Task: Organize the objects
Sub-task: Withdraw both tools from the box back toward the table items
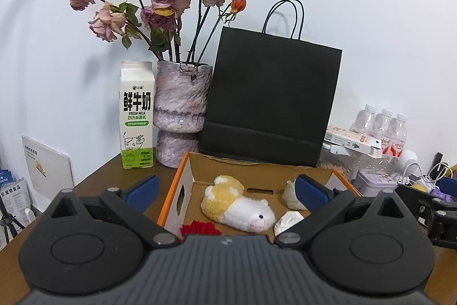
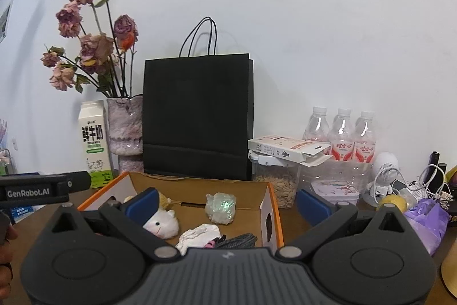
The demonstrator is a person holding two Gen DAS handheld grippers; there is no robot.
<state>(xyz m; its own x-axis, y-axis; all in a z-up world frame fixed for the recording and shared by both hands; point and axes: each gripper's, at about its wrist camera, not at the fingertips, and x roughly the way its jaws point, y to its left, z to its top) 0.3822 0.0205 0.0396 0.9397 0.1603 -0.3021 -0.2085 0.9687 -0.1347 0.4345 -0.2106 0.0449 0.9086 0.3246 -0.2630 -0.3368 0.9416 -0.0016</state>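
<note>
Both tools gape empty; plush hamster (image 1: 238, 205) lies diagonally in box (image 1: 182, 176), snout toward camera.

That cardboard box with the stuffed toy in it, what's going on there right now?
A person holds a gripper in each hand, both hovering over the open cardboard box on the wooden table. The left gripper and the right gripper are open and empty. Inside the box lie a plush hamster, crumpled wrappers and something red. A black paper bag stands just behind it. Nothing is being gripped yet.
</note>
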